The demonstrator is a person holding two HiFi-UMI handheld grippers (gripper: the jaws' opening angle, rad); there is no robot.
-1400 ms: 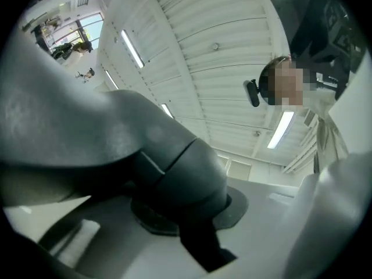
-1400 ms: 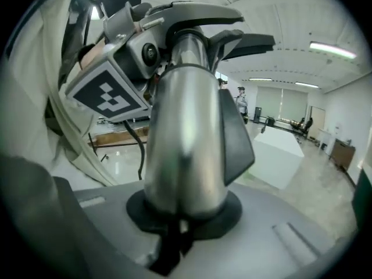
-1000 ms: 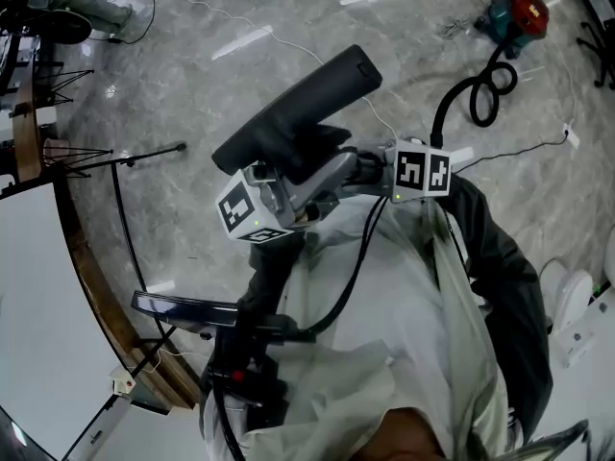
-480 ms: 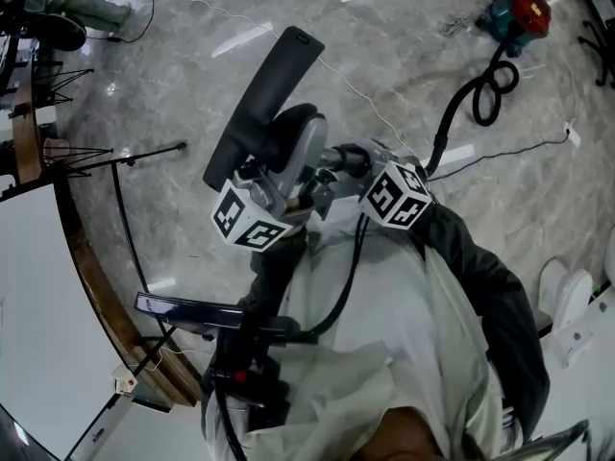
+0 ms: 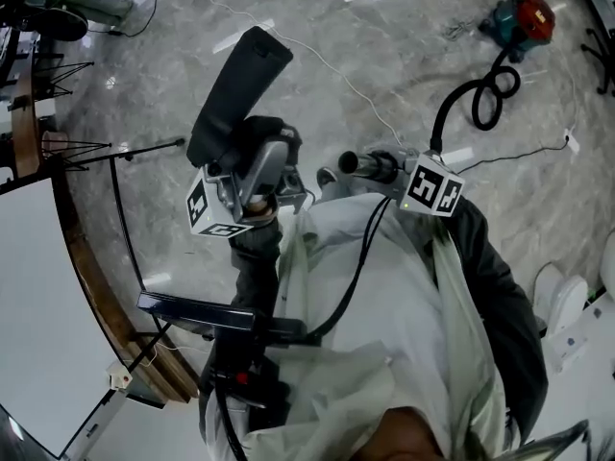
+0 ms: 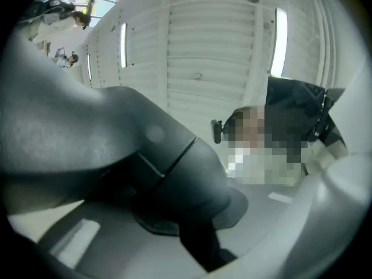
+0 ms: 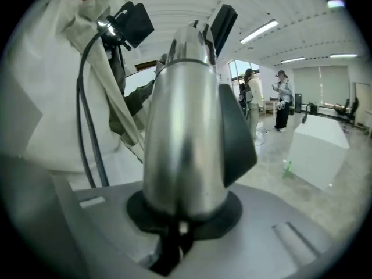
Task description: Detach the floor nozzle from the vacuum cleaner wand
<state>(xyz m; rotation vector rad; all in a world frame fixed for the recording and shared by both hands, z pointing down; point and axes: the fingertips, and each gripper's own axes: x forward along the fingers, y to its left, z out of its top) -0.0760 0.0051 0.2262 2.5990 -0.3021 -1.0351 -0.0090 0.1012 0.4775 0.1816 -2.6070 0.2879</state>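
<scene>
While held apart, one nozzle [image 5: 235,84], one wand [image 5: 363,165]

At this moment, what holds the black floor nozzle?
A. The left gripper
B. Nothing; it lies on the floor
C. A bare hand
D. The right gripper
A: in the head view the left gripper is clamped on the neck of the floor nozzle, which is up off the floor, while the right gripper grips the silver wand.
</scene>
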